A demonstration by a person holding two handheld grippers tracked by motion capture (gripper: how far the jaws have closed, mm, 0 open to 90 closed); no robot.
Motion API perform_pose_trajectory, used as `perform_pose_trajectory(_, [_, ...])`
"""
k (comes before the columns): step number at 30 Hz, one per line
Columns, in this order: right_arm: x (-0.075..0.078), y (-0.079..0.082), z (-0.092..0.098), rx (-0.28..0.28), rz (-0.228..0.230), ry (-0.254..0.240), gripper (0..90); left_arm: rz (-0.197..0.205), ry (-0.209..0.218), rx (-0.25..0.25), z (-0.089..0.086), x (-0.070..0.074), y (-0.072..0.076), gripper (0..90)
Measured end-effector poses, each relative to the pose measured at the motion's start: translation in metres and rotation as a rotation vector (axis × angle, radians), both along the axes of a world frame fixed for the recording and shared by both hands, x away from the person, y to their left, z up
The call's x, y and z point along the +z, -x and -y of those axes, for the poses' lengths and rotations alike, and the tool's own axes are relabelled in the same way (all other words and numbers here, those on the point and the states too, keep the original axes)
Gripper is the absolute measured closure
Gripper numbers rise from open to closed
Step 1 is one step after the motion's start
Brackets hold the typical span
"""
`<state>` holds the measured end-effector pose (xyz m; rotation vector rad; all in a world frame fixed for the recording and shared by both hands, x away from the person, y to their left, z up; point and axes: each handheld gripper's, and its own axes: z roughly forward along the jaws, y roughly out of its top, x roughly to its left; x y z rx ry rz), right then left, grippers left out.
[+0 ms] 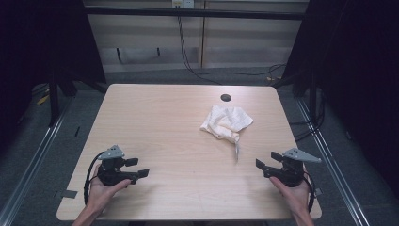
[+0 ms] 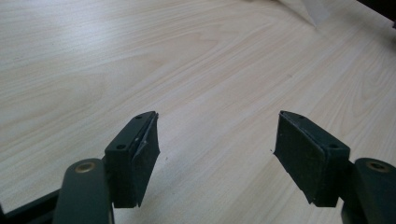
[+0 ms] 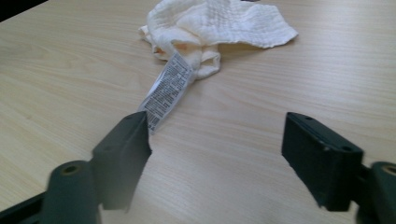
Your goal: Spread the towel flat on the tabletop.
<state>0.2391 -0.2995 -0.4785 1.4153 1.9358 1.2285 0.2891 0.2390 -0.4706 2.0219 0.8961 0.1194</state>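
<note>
A crumpled white cloth [image 1: 226,122] lies on the wooden table [image 1: 160,127], right of centre toward the back. Its long printed label [image 3: 168,91] trails toward the near side. In the right gripper view the cloth [image 3: 215,25] sits ahead of the jaws and the label's end reaches close to the left jaw. My left gripper [image 1: 138,168] rests low near the front left corner, held in a hand, jaws wide apart and empty. My right gripper [image 1: 264,164] is near the front right, open too, pointing left. The left gripper [image 2: 215,156] faces bare wood, with a bit of the label [image 2: 308,9] at the top edge.
A round cable hole [image 1: 226,97] sits in the table near its back edge. Black cables [image 1: 188,52] run down the wall and along the floor behind. Metal rails [image 1: 33,155] flank the table on both sides. Dark curtains close off left and right.
</note>
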Motion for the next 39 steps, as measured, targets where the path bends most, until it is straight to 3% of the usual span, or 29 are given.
perform_pose_trajectory(3, [-0.003,-0.001,-0.004,0.005,-0.053,0.005,32.4,0.001,0.01,0.003,-0.001,0.002,0.0,30.3])
perform_pose_trajectory(5, [-0.005,-0.002,-0.005,0.011,-0.08,0.006,31.7,0.003,0.011,0.004,-0.001,0.002,0.0,30.4])
perform_pose_trajectory(6, [-0.004,-0.001,-0.005,0.021,-0.082,-0.003,34.9,-0.002,0.02,0.004,-0.002,0.001,0.0,30.4])
perform_pose_trajectory(11, [-0.003,-0.002,-0.003,0.034,-0.086,-0.022,33.0,-0.011,0.025,-0.007,-0.001,0.001,0.0,30.0])
perform_pose_trajectory(14, [-0.001,-0.003,-0.003,0.049,-0.096,-0.012,30.2,0.008,0.027,-0.021,0.002,0.001,0.001,29.6])
perform_pose_trajectory(18, [0.006,-0.006,-0.004,0.091,-0.078,-0.011,30.2,0.003,0.022,-0.028,0.002,0.001,0.002,29.5])
perform_pose_trajectory(22, [0.009,-0.009,-0.008,0.127,-0.089,-0.005,30.0,-0.001,0.017,-0.026,0.002,0.0,0.003,29.5])
perform_pose_trajectory(23, [0.011,-0.013,-0.008,0.158,-0.101,-0.032,30.8,-0.011,0.025,-0.027,0.002,-0.001,0.002,29.8])
perform_pose_trajectory(29, [0.021,-0.031,-0.012,0.179,-0.085,-0.025,35.6,-0.007,0.015,-0.031,0.005,0.0,0.004,31.3])
perform_pose_trajectory(32, [0.025,-0.04,-0.014,0.208,-0.077,-0.059,37.5,-0.004,0.015,-0.034,0.005,0.0,0.003,30.0])
perform_pose_trajectory(34, [0.026,-0.043,-0.016,0.22,-0.079,-0.058,36.5,-0.003,0.019,-0.031,0.004,0.0,0.003,29.9])
perform_pose_trajectory(35, [0.028,-0.048,-0.019,0.25,-0.104,-0.032,40.8,-0.016,0.01,-0.02,0.004,0.0,0.002,30.2])
perform_pose_trajectory(37, [0.03,-0.051,-0.021,0.255,-0.115,-0.017,39.3,-0.027,0.01,-0.007,0.003,-0.002,0.0,29.7])
perform_pose_trajectory(39, [0.032,-0.055,-0.022,0.262,-0.115,-0.029,38.8,-0.031,0.012,-0.004,0.001,-0.002,-0.001,29.9])
